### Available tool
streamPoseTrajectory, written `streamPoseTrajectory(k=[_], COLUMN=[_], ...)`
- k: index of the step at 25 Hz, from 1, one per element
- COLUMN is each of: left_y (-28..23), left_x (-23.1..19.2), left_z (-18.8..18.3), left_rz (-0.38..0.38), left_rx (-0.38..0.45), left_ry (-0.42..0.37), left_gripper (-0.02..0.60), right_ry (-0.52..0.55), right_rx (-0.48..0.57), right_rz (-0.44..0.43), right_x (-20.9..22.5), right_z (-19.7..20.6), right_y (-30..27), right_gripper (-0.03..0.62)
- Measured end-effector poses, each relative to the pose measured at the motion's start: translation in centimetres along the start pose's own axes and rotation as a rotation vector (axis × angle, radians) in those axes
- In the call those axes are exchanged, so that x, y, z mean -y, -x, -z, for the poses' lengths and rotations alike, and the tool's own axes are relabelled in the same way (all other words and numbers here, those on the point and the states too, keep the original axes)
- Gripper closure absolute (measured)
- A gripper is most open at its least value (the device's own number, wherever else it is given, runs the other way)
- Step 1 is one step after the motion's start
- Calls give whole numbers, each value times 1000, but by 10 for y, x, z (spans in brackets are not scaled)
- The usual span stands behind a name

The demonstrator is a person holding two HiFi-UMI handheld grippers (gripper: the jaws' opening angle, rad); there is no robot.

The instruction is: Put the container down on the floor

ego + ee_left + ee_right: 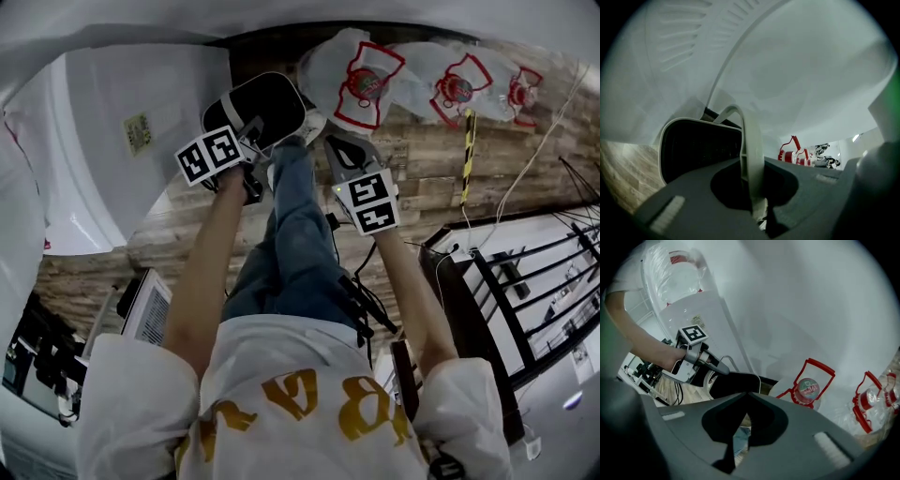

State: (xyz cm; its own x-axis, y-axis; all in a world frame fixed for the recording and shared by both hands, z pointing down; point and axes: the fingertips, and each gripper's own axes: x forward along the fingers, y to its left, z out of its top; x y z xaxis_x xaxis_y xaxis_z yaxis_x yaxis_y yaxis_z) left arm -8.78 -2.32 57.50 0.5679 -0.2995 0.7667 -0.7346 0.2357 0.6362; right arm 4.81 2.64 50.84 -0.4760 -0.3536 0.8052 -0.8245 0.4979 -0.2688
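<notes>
The container point(267, 103) is a black bin with a white rim and a thin white bail handle point(751, 154). My left gripper point(253, 133) is shut on that handle, which runs up between its jaws point(752, 190) in the left gripper view. The bin hangs in front of the person's jeans leg, over the wood-look floor point(422, 159). Whether it touches the floor I cannot tell. My right gripper point(339, 150) is beside it on the right, shut and holding nothing point(749, 397). The right gripper view shows the bin point(736, 384) and the left gripper point(715, 365).
Several clear water jugs with red handles point(366, 80) point(806, 390) lie on the floor just beyond the bin. A big white panel point(141, 141) stands at the left. A black rack point(525, 281) is at the right, and cables run over the floor.
</notes>
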Motion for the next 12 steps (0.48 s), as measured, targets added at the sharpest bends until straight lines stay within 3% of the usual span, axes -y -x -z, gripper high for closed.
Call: streamPoseTrajectory(k=[12], left_y=[-47], left_x=[-42], left_z=[4], left_rz=[-53], left_rx=[-18], left_ry=[7], left_gripper=[572], right_ry=[77], right_rx=[-15], right_rz=[-55], right_x=[-5], right_z=[14], right_y=[-38], right_gripper=[564])
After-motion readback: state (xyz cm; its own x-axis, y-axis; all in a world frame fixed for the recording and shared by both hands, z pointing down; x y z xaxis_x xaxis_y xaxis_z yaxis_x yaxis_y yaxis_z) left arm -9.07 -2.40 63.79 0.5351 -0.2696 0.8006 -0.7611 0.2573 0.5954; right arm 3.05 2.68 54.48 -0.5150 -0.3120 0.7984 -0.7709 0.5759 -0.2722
